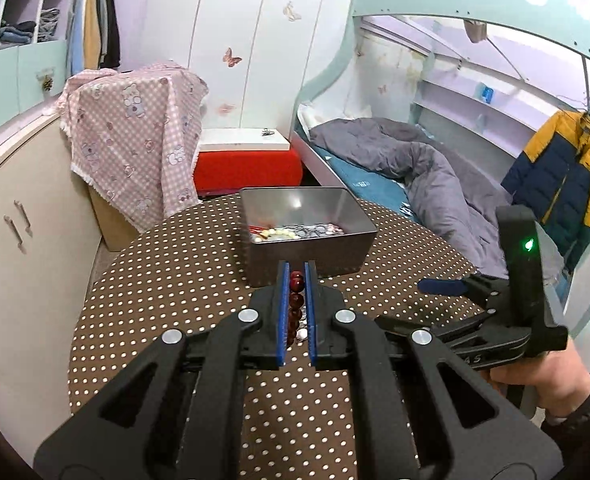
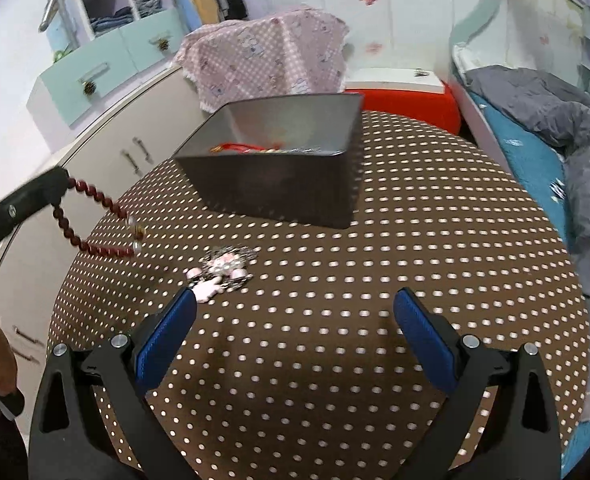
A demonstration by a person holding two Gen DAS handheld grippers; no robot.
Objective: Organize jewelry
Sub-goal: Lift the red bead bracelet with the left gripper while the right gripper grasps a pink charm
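My left gripper [image 1: 296, 270] is shut on a dark red bead bracelet [image 1: 295, 300] and holds it above the table, just short of the grey metal tin [image 1: 307, 236]. In the right wrist view the bracelet [image 2: 91, 220] hangs as a loop from the left gripper at the far left. The tin [image 2: 279, 168] holds several pieces of jewelry, among them a red cord and pale beads. My right gripper [image 2: 295, 304] is open and empty, low over the table. A pink and white charm piece with a chain [image 2: 223, 270] lies on the cloth just ahead of its left finger.
The round table has a brown cloth with white dots [image 2: 375, 280]. A bed with a grey quilt [image 1: 415, 168] stands to the right. Cream cabinets [image 1: 23, 220] and a pink checked cloth over a box [image 1: 135, 132] stand to the left, with a red stool [image 1: 247, 164] behind.
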